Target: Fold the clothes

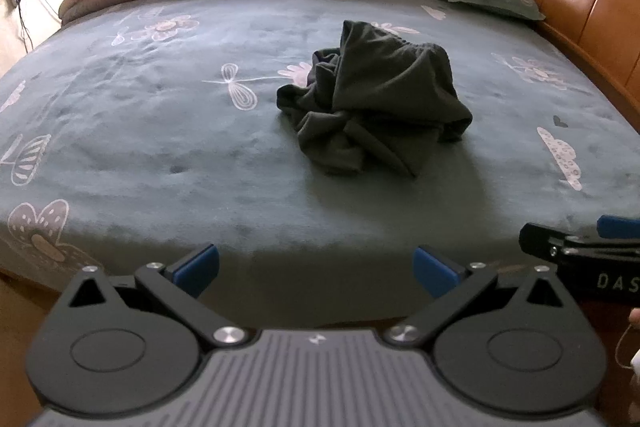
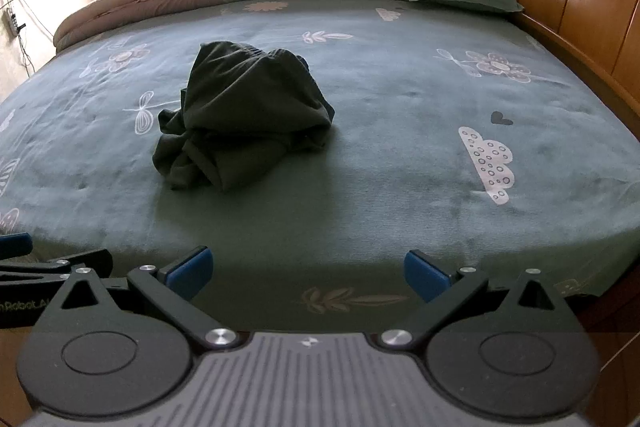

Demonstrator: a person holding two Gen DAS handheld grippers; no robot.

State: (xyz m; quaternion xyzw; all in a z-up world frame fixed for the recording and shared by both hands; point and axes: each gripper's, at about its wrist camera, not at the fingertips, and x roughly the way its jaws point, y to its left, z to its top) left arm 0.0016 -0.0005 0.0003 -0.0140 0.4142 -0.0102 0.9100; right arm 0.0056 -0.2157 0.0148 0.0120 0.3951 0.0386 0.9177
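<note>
Our left gripper (image 1: 316,269) and right gripper (image 2: 308,273) hover wide apart, empty; the dark garment (image 1: 372,99) lies crumpled on the bed (image 1: 160,147), needing spreading flat.

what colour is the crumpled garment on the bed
Dark olive-green garment, plain with no print; clearest in the right wrist view.
</note>
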